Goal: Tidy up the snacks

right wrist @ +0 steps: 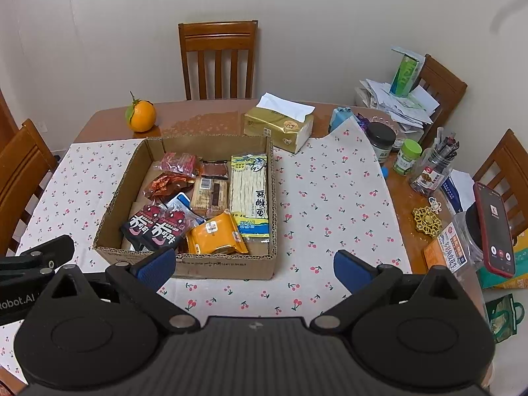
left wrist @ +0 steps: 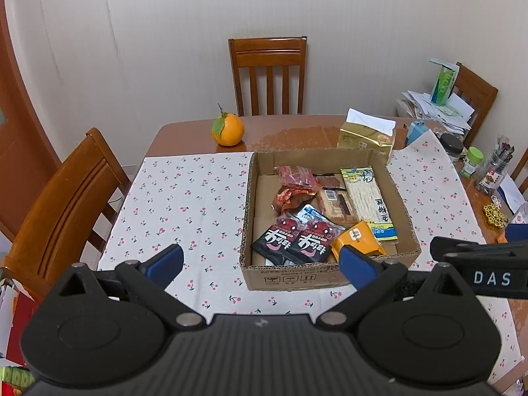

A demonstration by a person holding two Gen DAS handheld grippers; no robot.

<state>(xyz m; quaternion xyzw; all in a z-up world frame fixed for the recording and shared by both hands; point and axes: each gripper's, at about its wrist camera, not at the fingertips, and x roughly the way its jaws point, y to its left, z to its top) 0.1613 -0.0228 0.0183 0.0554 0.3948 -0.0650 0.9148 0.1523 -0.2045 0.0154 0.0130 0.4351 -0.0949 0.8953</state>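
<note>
Snacks fill the cardboard box (right wrist: 204, 265); left tool (left wrist: 260, 262) and right tool (right wrist: 254, 269) hang spread, empty, near its front edge.

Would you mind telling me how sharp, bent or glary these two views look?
Left wrist view: sharp centre, dark vignetted corners, door frame bowed by fisheye. Right wrist view: sharp too, soft glare on the bare tabletop, lit phone screen readable.

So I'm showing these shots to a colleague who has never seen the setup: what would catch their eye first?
Probably the open cardboard box in the middle of the cherry-print tablecloth, crammed with snack packets, such as the orange packet at its near edge. Next, the lone orange with a leaf on the bare wood at the table's far side, left of the gold tissue pack. Both grippers, left and right, hover open and empty.
</note>
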